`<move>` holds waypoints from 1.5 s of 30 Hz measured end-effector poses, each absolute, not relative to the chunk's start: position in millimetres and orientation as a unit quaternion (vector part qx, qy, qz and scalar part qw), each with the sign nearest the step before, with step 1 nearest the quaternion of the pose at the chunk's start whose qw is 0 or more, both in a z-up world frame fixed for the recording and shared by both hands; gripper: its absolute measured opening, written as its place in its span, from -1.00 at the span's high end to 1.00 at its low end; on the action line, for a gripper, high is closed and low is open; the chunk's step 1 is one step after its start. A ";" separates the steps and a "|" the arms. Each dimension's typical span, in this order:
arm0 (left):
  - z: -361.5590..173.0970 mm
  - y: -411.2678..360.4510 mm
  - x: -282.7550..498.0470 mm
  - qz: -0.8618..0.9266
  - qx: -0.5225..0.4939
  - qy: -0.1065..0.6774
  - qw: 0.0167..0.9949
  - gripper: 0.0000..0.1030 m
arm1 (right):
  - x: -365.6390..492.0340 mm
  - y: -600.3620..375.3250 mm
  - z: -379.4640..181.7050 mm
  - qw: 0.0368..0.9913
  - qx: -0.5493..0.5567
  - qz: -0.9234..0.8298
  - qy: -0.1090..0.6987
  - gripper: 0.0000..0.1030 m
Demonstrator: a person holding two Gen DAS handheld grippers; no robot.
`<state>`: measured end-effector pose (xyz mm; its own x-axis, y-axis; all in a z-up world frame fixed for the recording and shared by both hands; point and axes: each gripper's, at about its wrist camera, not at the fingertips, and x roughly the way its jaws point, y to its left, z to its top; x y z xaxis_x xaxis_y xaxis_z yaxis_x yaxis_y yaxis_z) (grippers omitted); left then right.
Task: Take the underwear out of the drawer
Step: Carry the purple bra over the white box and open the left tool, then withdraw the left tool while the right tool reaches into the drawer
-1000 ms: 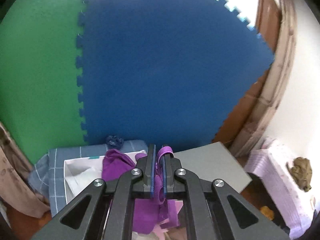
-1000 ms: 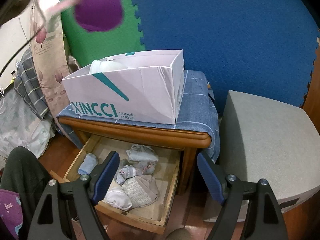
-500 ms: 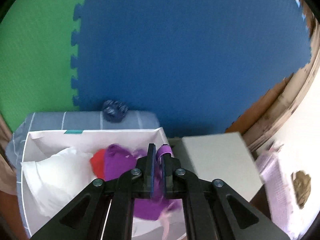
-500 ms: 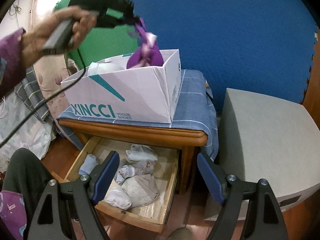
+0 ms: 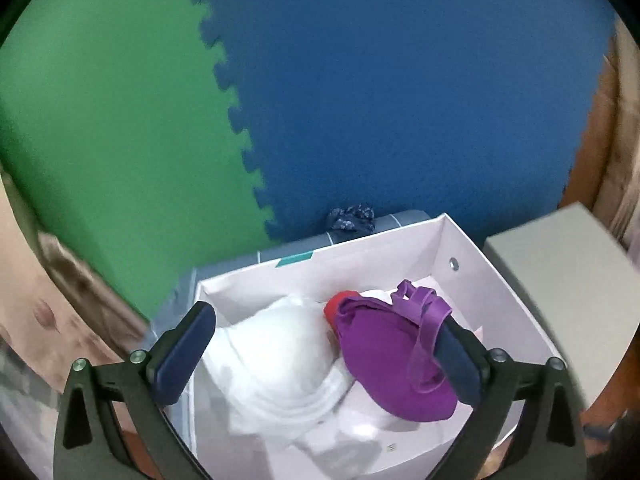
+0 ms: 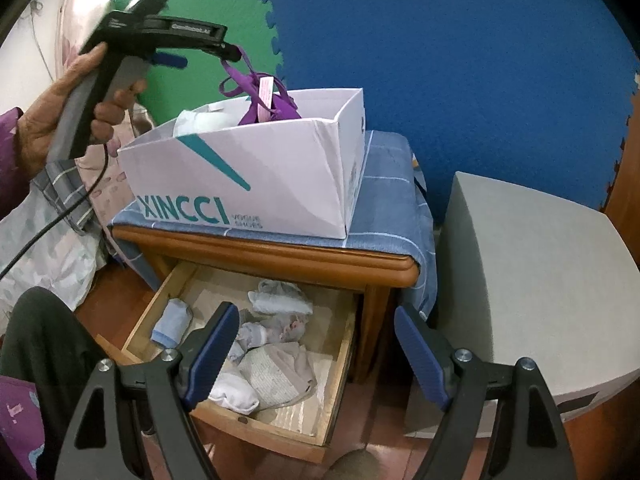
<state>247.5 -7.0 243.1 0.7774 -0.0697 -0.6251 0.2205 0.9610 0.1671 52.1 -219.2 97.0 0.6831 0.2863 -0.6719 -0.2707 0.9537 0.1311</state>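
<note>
A purple undergarment (image 5: pixel 392 364) lies in the white shoe box (image 5: pixel 472 264) beside a white garment (image 5: pixel 276 356) and a red one (image 5: pixel 334 306). My left gripper (image 5: pixel 320 356) is open above the box; a purple strap still hangs over its right finger (image 5: pixel 456 356). In the right wrist view the left gripper (image 6: pixel 200 50) is over the box (image 6: pixel 256 184) with the purple garment (image 6: pixel 272 100) trailing from it. My right gripper (image 6: pixel 316 356) is open and empty above the open wooden drawer (image 6: pixel 340 360), which holds several pale rolled garments (image 6: pixel 276 372).
The box stands on a wooden nightstand (image 6: pixel 280 252) covered with a blue checked cloth (image 6: pixel 384 188). A grey block (image 6: pixel 532 280) stands to the right. Blue (image 6: pixel 460 60) and green foam mats (image 5: pixel 100 120) cover the wall behind. A dark scrunchie (image 5: pixel 352 218) lies behind the box.
My left gripper has opened and let the purple garment drop into the shoe box; one strap still clings to its right finger. The right gripper has stayed still.
</note>
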 end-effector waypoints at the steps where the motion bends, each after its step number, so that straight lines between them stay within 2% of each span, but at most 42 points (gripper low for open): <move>1: 244.0 -10.6 241.9 -0.090 0.132 0.320 0.934 -0.99 | 52.5 -217.3 96.5 0.916 0.008 0.153 0.370 -0.60; 5: 255.7 -16.3 233.4 -0.107 0.137 0.311 0.934 -0.99 | 56.0 -207.9 93.0 0.912 -0.009 0.152 0.380 -0.60; 8: 269.6 -3.5 230.3 -0.198 0.060 0.302 0.931 -0.98 | 56.9 -205.6 92.4 0.912 -0.014 0.150 0.382 -0.60; 15: 288.5 46.9 267.7 -0.237 -0.125 0.308 0.913 -0.98 | 57.4 -201.5 91.2 0.910 -0.021 0.151 0.385 -0.60; 21: 294.3 56.6 249.9 -0.198 -0.104 0.288 0.931 -0.98 | 55.6 -208.2 92.4 0.911 -0.009 0.153 0.382 -0.60; 24: 281.4 66.5 217.9 -0.177 -0.070 0.280 0.941 -0.98 | 55.1 -208.5 91.6 0.909 -0.010 0.159 0.386 -0.60; 28: 243.8 99.7 166.5 -0.176 -0.076 0.294 0.936 -0.98 | 57.1 -196.4 84.8 0.894 -0.027 0.186 0.407 -0.60; 33: 183.4 150.6 123.1 -0.153 -0.107 0.324 0.927 -0.98 | 71.7 -156.0 51.8 0.835 -0.075 0.234 0.493 -0.60; 39: 128.8 178.3 90.4 -0.120 -0.104 0.340 0.927 -0.98 | 105.1 -115.3 -16.7 0.750 -0.031 0.251 0.611 -0.60; 42: 116.2 178.9 90.3 -0.136 -0.118 0.363 0.914 -0.98 | 114.4 -106.6 -51.3 0.710 0.001 0.233 0.665 -0.60; 45: 120.5 172.5 85.0 -0.155 -0.095 0.344 0.921 -0.98 | 122.3 -107.2 -67.5 0.694 0.019 0.206 0.689 -0.60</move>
